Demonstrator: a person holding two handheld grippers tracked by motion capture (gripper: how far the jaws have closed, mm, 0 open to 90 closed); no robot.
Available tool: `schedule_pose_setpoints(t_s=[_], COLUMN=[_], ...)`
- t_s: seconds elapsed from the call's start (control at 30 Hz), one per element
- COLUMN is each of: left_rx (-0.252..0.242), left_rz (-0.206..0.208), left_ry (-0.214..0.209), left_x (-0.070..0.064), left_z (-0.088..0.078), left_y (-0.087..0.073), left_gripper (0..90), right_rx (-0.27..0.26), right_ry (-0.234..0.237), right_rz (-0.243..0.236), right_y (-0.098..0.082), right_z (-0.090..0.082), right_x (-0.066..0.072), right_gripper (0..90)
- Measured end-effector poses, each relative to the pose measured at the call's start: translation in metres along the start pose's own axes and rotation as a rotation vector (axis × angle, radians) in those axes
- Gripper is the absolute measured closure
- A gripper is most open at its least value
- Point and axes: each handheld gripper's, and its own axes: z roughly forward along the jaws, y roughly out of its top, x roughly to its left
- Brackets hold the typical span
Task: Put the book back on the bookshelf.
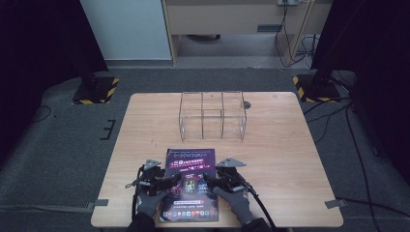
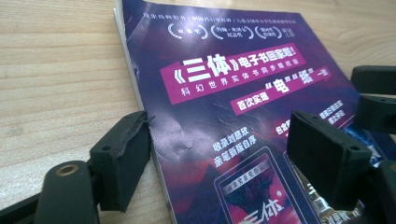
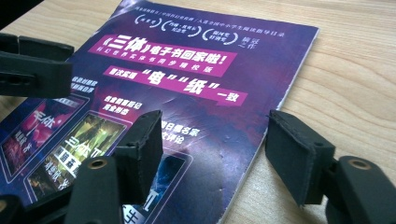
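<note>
A purple magazine [image 1: 190, 162] with white Chinese print lies flat near the front edge of the wooden table [image 1: 285, 145]. My left gripper [image 1: 176, 183] straddles its left edge. In the left gripper view its jaws [image 2: 219, 154] stand apart, one pad at the cover's edge and the other over the magazine [image 2: 224, 88]. My right gripper [image 1: 206, 180] straddles the right edge. Seen in the right gripper view, one jaw [image 3: 215, 149] is over the magazine [image 3: 187, 88] and the other over bare wood. Neither pair presses on it. Gloved hands hold both.
A clear acrylic organizer [image 1: 212, 116] with several compartments stands at the back middle of the table. A small round grommet [image 1: 247, 104] sits beside it. Tape strips [image 1: 335, 203] mark the front corners. Cables trail off the front edge.
</note>
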Motion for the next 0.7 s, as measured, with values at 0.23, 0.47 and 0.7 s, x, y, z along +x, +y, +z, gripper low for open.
schedule_pose_setpoints(t_s=[0.23,0.47,0.7], left_rx=[-0.047,-0.065,-0.005], left_rz=[-0.006,0.008,0.021], left_ry=[-0.044,-0.072,-0.079], left_x=[0.001,0.002,0.012], left_z=[-0.009,-0.012,-0.003], left_y=[0.000,0.001,0.002], left_gripper=[23.1,24.7,24.6], right_rx=[-0.002,0.000,0.000], right_ry=[-0.005,-0.006,-0.009], right_rz=[0.003,0.001,0.000], right_y=[0.000,0.000,0.000], right_z=[0.000,0.000,-0.001], right_x=[0.000,0.000,-0.001], right_gripper=[38.8,39.8,41.1])
